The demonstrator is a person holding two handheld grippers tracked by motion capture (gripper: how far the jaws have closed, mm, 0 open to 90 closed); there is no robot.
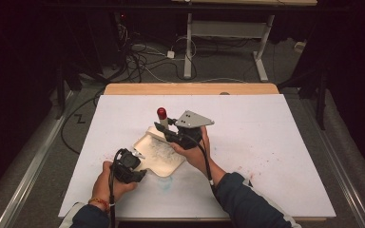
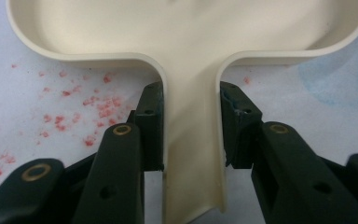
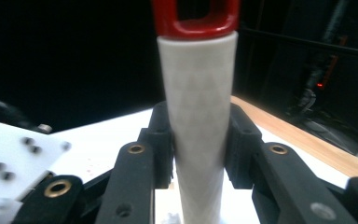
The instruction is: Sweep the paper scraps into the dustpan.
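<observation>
While the left claw [image 2: 191,135] was clamped on the dustpan's handle [image 2: 193,154], the brush [image 3: 198,121] was held upright by the right claw [image 3: 199,140] above the pan's far edge [image 1: 154,134].

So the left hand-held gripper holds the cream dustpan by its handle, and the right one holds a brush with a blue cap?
Nearly: the cap is red, not blue, as the right gripper view shows. The left hand-held gripper does hold the cream dustpan by its handle.

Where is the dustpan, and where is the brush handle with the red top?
dustpan [image 2: 193,154]: left gripper view, on its handle.
brush handle [image 3: 198,116]: right gripper view, on the white shaft.
</observation>
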